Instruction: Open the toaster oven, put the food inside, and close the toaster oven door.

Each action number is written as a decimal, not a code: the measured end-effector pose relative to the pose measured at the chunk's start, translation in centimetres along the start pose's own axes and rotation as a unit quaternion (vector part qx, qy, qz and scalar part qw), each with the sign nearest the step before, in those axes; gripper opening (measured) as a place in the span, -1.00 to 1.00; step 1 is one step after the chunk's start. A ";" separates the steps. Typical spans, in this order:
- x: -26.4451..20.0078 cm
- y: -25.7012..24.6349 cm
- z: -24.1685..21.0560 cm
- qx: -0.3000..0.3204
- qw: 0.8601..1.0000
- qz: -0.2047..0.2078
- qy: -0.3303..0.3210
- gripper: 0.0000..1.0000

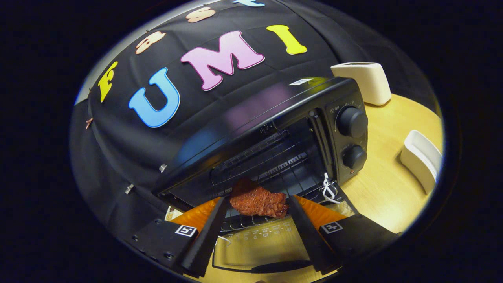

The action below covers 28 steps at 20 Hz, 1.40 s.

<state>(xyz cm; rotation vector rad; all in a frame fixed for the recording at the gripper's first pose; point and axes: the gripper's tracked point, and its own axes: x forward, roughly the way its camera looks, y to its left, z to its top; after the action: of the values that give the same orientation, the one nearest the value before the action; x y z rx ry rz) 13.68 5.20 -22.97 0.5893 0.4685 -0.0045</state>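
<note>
Gripper view is being tilted, so the wooden table [397, 165] and the toaster oven [275, 129] are seen leaning to one side. The gripper [257, 210] is being held low in the middle of the picture, with its two fingers [208, 232] reaching up and forward toward the oven's open mouth. The fingers are being kept spread apart, and it cannot be told for sure whether they are pressing on anything.

A brown piece of meat [257, 200] is being seen right between the fingertips, at the front edge of the wire rack [271, 165], just inside the oven opening. Its two ends are lying very close to the fingertips, but real touching cannot be made out.

The oven door [255, 243] is being seen folded down flat under the fingers, with its dark handle [279, 266] near the bottom of the picture. A white string [328, 188] is hanging at the right side of the opening. Two round knobs [352, 122] are being shown on the right part of the oven, one above the other.

A white toaster [363, 82] is standing behind the oven in the upper right. A white dish [420, 159] is sitting on the table at the far right.
</note>
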 end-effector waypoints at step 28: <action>-13.8 -4.7 -13.0 -0.250 0.948 -0.069 0.186 0.98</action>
<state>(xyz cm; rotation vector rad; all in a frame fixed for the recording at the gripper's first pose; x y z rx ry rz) -4.80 6.50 -29.12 0.0518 0.8462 0.0925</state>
